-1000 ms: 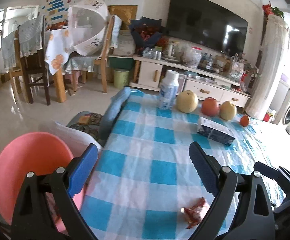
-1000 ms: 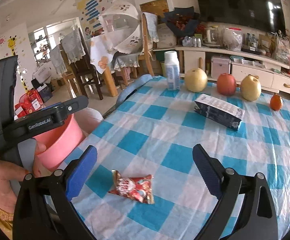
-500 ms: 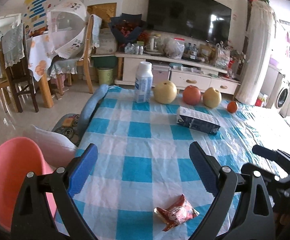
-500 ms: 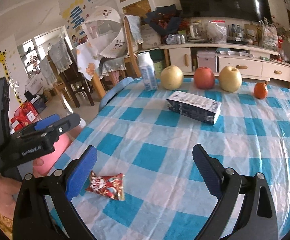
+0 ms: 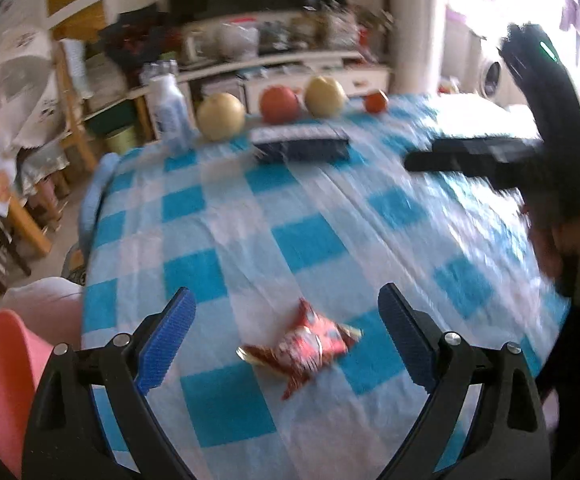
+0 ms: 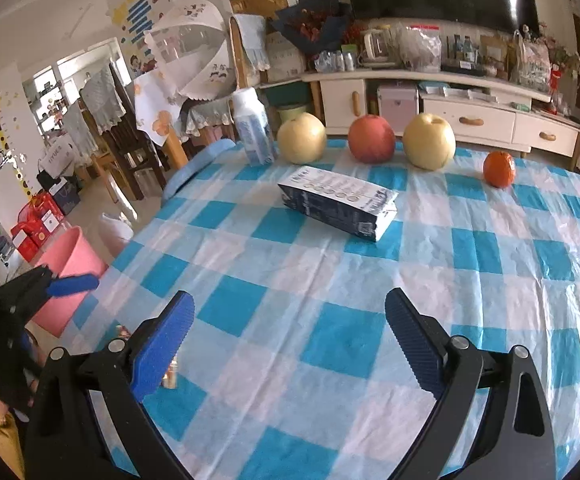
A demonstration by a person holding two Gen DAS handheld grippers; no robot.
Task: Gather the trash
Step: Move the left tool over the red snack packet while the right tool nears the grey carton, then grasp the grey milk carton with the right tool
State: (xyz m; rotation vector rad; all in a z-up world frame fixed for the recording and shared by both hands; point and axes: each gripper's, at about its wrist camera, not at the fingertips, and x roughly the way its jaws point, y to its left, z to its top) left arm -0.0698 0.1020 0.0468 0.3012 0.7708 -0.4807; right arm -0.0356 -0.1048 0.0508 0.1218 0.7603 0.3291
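Left gripper (image 5: 284,336) spread wide, empty, straddling red snack wrapper (image 5: 302,346) near table's 6 o'clock edge. Right gripper (image 6: 288,334) likewise apart. Best: descend centred, pinch crumpled middle, then pink bin (image 5: 0,364) at 8 o'clock.

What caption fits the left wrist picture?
Open left gripper hovers over a red wrapper on the checked table.

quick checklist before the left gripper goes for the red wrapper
1. Left gripper open: ok, jaws wide apart.
2. Red wrapper between the fingers' line: ok, lying flat on the checked tablecloth, untouched.
3. Space around wrapper clear: ok, nothing beside it.
4. Right gripper out of the way: ok, open, empty.
5. Pink bin reachable: ok, beside the table edge.
6. Image sharpness: not ok, left view is motion-blurred.
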